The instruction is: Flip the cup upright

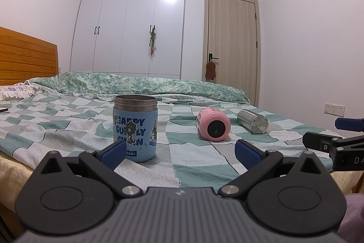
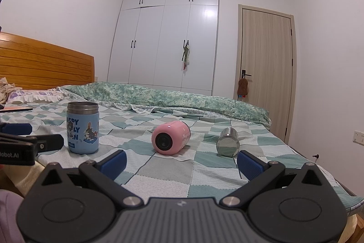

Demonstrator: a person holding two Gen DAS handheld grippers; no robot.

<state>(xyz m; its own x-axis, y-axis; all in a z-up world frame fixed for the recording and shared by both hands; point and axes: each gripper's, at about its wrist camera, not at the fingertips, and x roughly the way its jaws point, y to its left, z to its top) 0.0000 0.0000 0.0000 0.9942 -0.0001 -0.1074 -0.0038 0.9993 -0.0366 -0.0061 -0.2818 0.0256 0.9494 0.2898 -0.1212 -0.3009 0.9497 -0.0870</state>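
A: So, nearest first: what are the tongs doing?

B: Both are spread wide and pinching nothing. The left gripper [image 1: 179, 153] hangs low over the near edge of the bed [image 1: 200, 161], with the blue cup [image 1: 135, 128] just beyond its left finger. The right gripper [image 2: 180, 162] hangs likewise, and the pink cup [image 2: 170, 137] lies ahead of it, a little left of the gap between its blue pads [image 2: 249, 165].

A: Which cup needs flipping?

B: I judge the pink one or the steel cup [image 2: 228, 141]; both lie on their sides on the checked sheet, bases turned toward the cameras. The blue one already stands upright, mouth up.

A: Why hold the jaws that wide?

B: Probably to fit around a cup's body; nothing is touched yet. The pink cup rests near the middle, the steel one just right of it and apart.

A: Any writing?

B: On the blue cup, cartoon figures and big letters: "HAPPY" on top, then partly covered lines, and "TAR+" at the bottom. In the right wrist view the other tool's side reads "Robot.AI", cut off at the edge; in the left wrist view, "DA".

A: And farther off?

B: A rumpled green quilt [image 1: 141, 85], a wooden headboard [image 2: 45, 63] at far left, then white wardrobes [image 2: 168, 38] and a closed door [image 2: 266, 70] at far right.
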